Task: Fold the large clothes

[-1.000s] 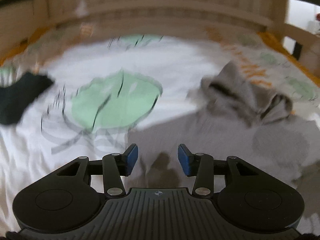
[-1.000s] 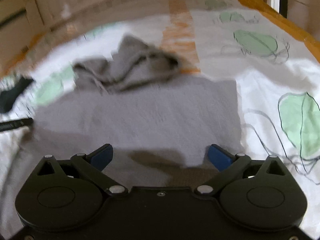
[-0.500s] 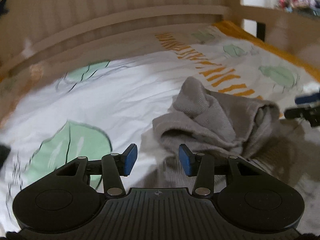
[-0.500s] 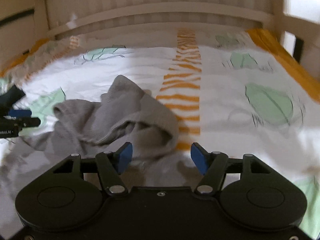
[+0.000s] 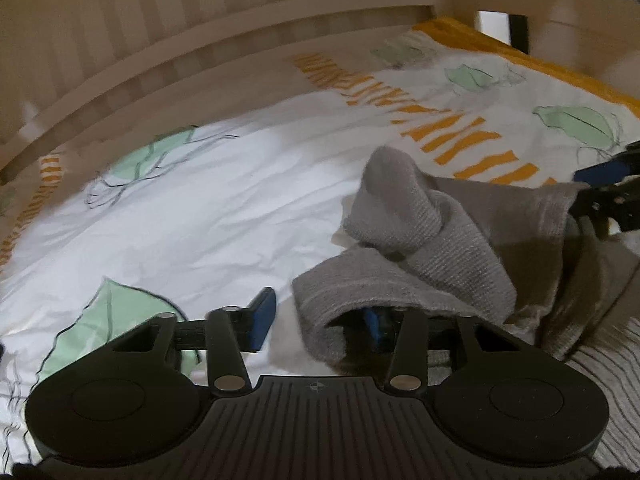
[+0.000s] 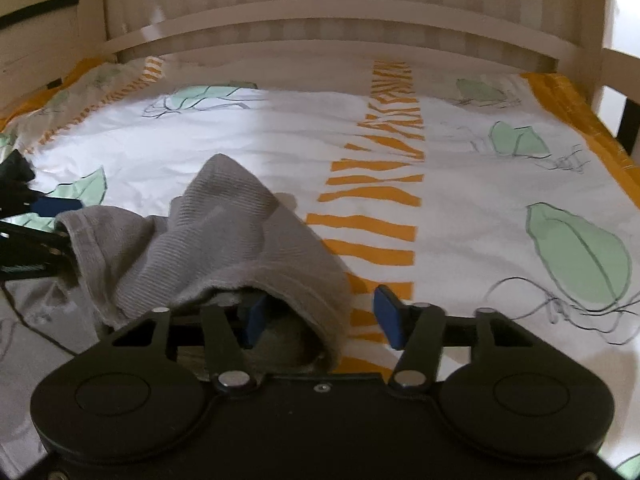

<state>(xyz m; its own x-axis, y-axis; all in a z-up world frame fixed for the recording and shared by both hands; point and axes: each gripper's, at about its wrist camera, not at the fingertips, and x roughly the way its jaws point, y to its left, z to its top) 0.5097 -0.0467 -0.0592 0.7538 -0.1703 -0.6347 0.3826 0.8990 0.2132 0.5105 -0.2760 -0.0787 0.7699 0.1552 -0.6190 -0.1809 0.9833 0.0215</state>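
A grey knitted sweater (image 5: 432,240) lies bunched on the bed, on a white duvet cover (image 5: 224,216) printed with green leaves and orange stripes; a pale slatted headboard (image 6: 320,12) stands behind it. The left tool (image 5: 318,318) sits at one end of the heap: its jaws have just been closing, and a hemmed edge of the sweater hangs between them, draped over the right-hand finger. The pads stand apart, not pressing the cloth. At the other end the right tool (image 6: 322,316) has also been closing, the sweater's edge draped over its left finger, jaws about half open, nothing clamped.
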